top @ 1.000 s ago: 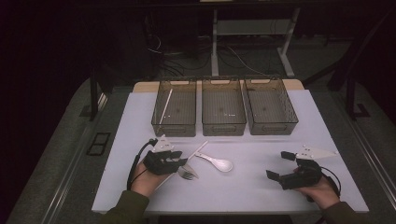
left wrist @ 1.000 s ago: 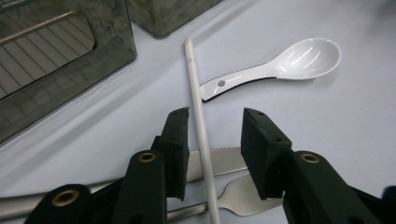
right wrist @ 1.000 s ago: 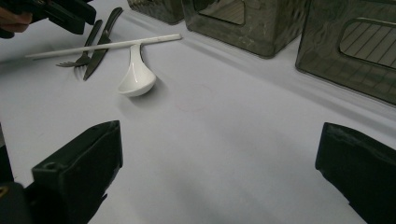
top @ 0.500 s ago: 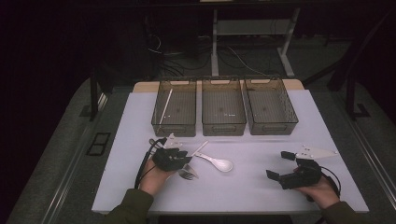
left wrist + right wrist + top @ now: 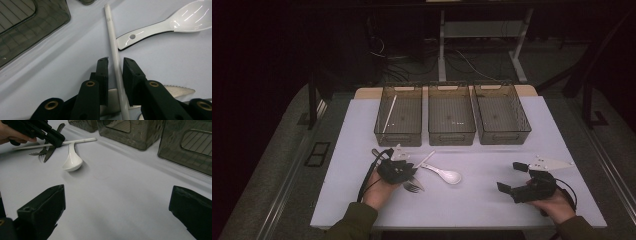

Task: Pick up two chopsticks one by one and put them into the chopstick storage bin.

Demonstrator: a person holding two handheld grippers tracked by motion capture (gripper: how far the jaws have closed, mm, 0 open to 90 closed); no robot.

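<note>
White and thin, the chopstick [image 5: 113, 47] lies flat on the pale table [image 5: 492, 200], a long straight stick with a small marking near its far end. It sits in front of the left of three smoked plastic bins [image 5: 398, 116], its near part crossing over a knife [image 5: 175, 90] with a serrated edge and running beside a fork [image 5: 413, 187]. Just beside its far end lies a white ceramic spoon [image 5: 172, 25], handle pointing toward the stick, with a round hole in the handle; in the left gripper view a small gap shows between the two.

Open table surface spreads to the right of the spoon, across to the right gripper [image 5: 518, 179], and the strip between the cutlery and the bins' front walls is bare. The near table edge runs just behind the person's hands. Another white stick [image 5: 389, 113] leans inside the left bin.

The left gripper [image 5: 115, 62] stands over the chopstick with one black jaw on each side of it. Its jaws have just been closing and are now narrow, with the stick between them; slivers of table show on both sides of the stick, so the pads are close to it without clearly pressing. The right gripper rests low over the bare table near the right edge, its jaws spread wide and holding nothing.
</note>
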